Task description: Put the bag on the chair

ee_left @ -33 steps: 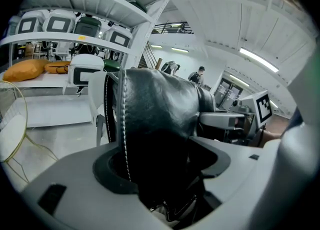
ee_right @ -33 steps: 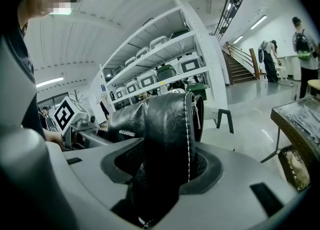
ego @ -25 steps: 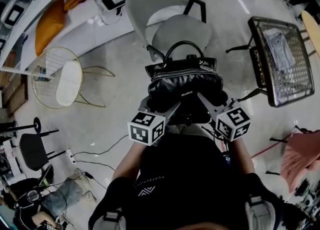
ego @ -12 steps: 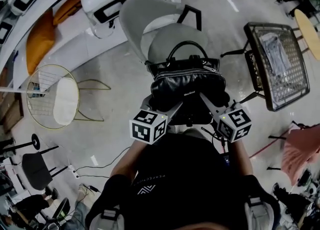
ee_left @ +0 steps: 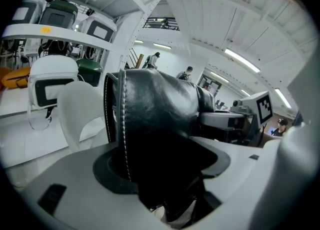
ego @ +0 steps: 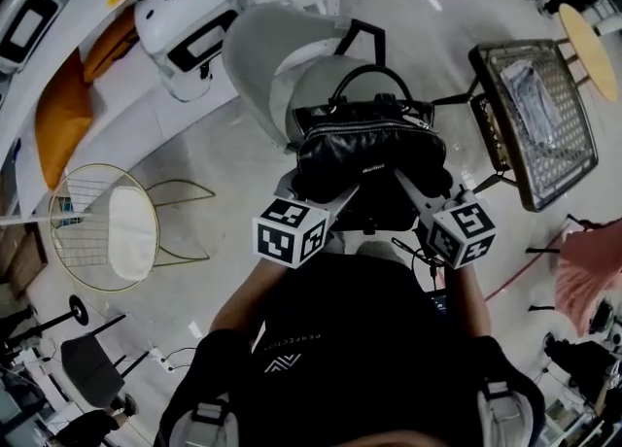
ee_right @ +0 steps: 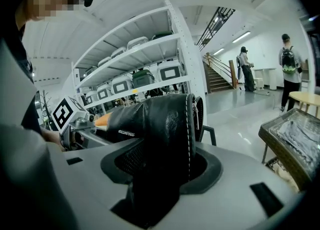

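A black leather bag (ego: 369, 149) with a looped handle hangs in the air between my two grippers. My left gripper (ego: 309, 186) is shut on its left end, and the leather fills the jaws (ee_left: 155, 119) in the left gripper view. My right gripper (ego: 428, 180) is shut on the right end, which shows as stitched leather (ee_right: 162, 134) in the right gripper view. A light grey shell chair (ego: 267, 51) stands just ahead. The bag covers most of its seat (ego: 316, 81) in the head view. How high the bag hangs over the seat is hidden.
A gold wire chair with a white cushion (ego: 117, 231) stands at the left. A dark mesh chair (ego: 539, 120) stands at the right, with a round wooden table (ego: 588, 37) beyond it. White shelving with helmet-like devices (ego: 190, 17) runs behind the grey chair. People (ee_right: 287, 69) stand far off.
Both grippers have carried the bag forward toward the grey chair. The bag now overlaps the seat, where before it hung short of it. The grips are unchanged.
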Available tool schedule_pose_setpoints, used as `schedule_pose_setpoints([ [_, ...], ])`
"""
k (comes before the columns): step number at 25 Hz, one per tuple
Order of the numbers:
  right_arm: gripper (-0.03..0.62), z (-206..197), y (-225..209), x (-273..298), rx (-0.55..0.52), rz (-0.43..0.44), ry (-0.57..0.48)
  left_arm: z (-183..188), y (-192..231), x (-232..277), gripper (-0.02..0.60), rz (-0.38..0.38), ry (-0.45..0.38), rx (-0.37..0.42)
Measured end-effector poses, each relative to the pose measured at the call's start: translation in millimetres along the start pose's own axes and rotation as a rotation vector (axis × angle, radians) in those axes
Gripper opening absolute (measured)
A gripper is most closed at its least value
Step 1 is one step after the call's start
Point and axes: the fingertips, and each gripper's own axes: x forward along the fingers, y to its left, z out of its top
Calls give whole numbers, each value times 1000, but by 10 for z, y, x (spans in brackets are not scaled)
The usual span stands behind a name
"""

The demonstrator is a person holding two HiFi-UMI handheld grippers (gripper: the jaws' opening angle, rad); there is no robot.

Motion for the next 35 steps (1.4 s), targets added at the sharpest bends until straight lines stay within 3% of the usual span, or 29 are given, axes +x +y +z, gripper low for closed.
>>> schedule_pose_setpoints([
  [5,222,-52,-6,38,-3,-39,-56,-1,75,48,318,-24,-16,63],
  [11,222,362,-148,470,-13,-46,20,412,438,159,318,-44,-4,-10],
  [35,222,753,-1242,1831,-15,165,150,1057,1365,1204,319,148,15,-179],
])
